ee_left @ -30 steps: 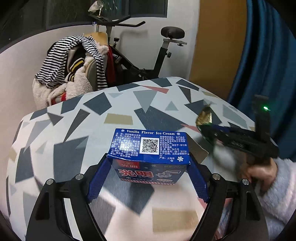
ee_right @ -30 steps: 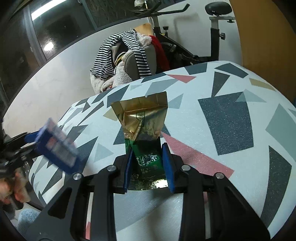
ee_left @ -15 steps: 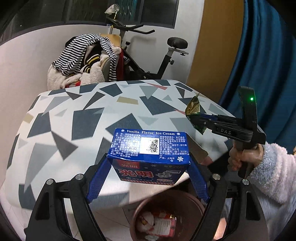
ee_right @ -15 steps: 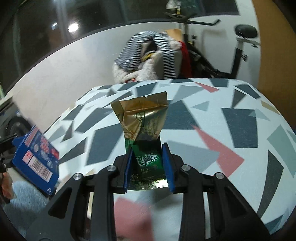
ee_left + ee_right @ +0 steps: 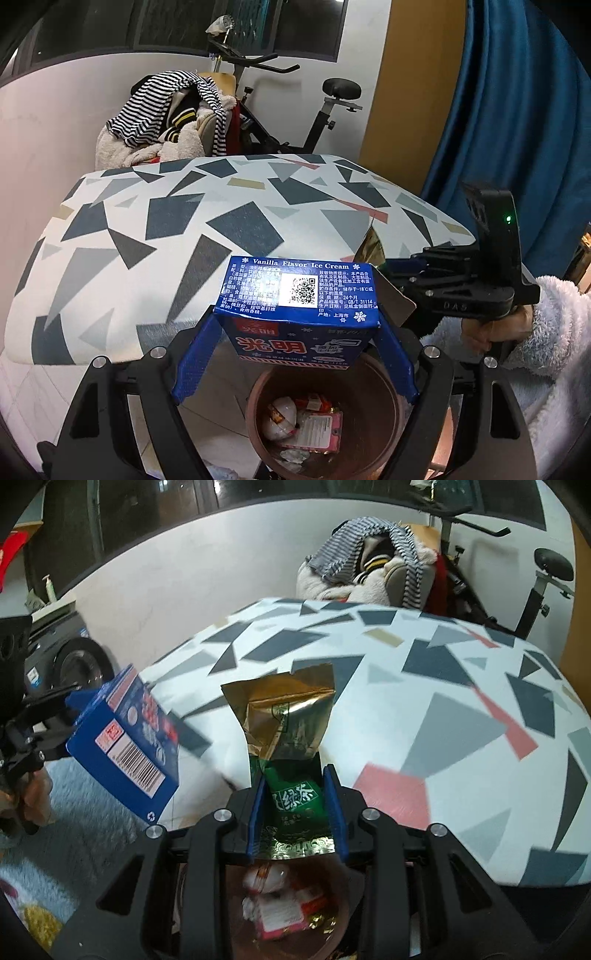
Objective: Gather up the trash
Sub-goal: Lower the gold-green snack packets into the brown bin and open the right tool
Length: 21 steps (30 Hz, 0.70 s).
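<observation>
My left gripper point(image 5: 297, 347) is shut on a blue ice cream box point(image 5: 300, 291), held directly above a brown trash bin point(image 5: 384, 398) that holds several wrappers. In the right wrist view that same box point(image 5: 125, 742) hangs at the left. My right gripper point(image 5: 297, 816) is shut on a gold and green tea packet point(image 5: 286, 723), which stands upright between the blue pads over the bin point(image 5: 343, 897). From the left wrist view the right gripper point(image 5: 395, 266) comes in from the right, gripped by a hand in a fluffy white sleeve point(image 5: 546, 332).
A table with a grey, pink and tan triangle pattern point(image 5: 177, 229) stands just behind the bin. Beyond it are a chair piled with clothes point(image 5: 173, 118) and an exercise bike point(image 5: 325, 110). A blue curtain point(image 5: 517, 110) hangs at the right. A washing machine point(image 5: 62, 657) sits at the left.
Both grippers pulled back off the table to its front edge, carrying the box and the packet. The trash bin has come into view beneath them.
</observation>
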Motion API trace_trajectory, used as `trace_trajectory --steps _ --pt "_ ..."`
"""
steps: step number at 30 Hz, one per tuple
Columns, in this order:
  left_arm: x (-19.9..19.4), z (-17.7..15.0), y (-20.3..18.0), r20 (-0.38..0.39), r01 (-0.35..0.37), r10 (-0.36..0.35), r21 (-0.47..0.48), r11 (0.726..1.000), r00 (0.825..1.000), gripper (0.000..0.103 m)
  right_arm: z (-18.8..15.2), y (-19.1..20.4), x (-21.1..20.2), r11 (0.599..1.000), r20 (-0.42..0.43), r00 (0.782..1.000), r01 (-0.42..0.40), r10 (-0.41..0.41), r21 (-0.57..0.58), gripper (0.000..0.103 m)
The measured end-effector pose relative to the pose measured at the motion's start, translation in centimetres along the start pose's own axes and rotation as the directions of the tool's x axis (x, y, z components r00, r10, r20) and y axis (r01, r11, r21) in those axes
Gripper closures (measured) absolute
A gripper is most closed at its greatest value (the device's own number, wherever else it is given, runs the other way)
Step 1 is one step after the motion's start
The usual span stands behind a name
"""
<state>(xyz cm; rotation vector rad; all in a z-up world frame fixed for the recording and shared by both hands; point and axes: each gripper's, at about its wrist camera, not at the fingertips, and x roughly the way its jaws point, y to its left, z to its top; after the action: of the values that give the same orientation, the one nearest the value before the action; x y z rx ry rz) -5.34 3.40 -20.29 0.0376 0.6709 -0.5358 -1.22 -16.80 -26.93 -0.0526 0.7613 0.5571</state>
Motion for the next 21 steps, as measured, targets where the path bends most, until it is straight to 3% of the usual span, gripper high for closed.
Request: trace_trajectory --steps 11,21 --pt "-0.1 -1.7 1.0 0.017 -0.003 0.004 -0.060 0.998 1.000 0.024 -2.7 2.2 1.5 0.999 -0.110 0.994 -0.028 0.023 -0.044 0.070" --pt "-0.1 -2.2 1.1 0.014 -0.010 0.011 -0.072 0.997 1.000 0.024 -4.5 2.8 4.2 0.994 -0.247 0.965 -0.096 0.082 -0.047 0.070"
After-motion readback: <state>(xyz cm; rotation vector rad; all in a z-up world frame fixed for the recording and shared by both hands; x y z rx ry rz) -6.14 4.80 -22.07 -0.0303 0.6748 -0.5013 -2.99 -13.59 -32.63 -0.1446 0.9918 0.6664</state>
